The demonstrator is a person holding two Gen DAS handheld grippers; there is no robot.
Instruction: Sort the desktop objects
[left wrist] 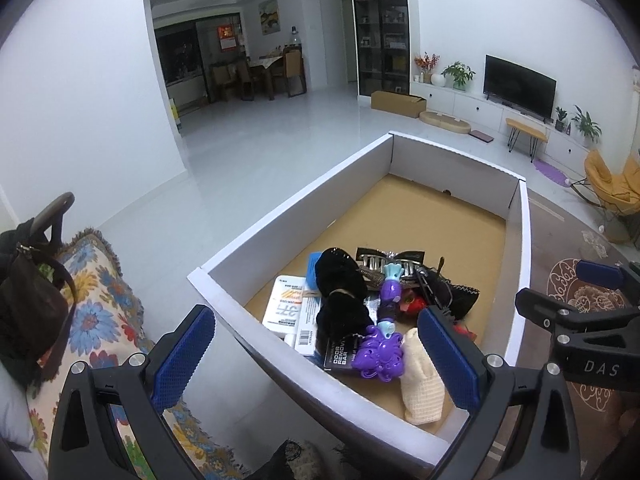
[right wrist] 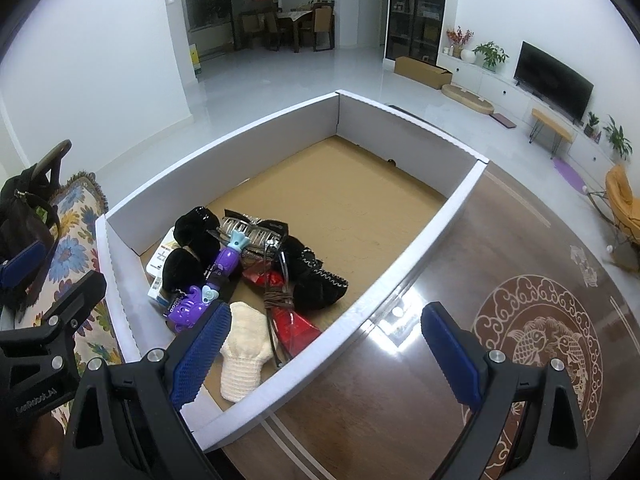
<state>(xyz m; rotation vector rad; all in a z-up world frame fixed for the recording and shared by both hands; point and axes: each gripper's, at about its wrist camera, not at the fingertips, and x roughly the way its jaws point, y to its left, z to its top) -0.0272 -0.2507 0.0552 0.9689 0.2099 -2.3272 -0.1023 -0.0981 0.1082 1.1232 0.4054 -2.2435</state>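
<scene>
Your shallow white-walled cardboard tray with the brown floor (right wrist: 420, 236) sits on the glossy dark wood table with the carp medallion (right wrist: 532, 344), and everything to sort is heaped in its near corner. Largest in the pile is the black fuzzy fabric bundle (left wrist: 340, 296): soft and light, it should squash, so pinch a thick fold. The cream knitted pouch (right wrist: 242, 354) lies nearest you, limp too; take it mid-body. The purple plastic octopus-handled toy (left wrist: 382, 344) looks rigid and smooth, so grip across its narrow stem, not the knobbly head. The white printed packet (left wrist: 286, 306) lies flat and partly buried; an edge grip looks best. The silver-toothed hair claw (left wrist: 384, 266) could snag neighbours. Your left gripper (left wrist: 316, 356) and right gripper (right wrist: 326, 354) both hover spread wide, holding nothing.
</scene>
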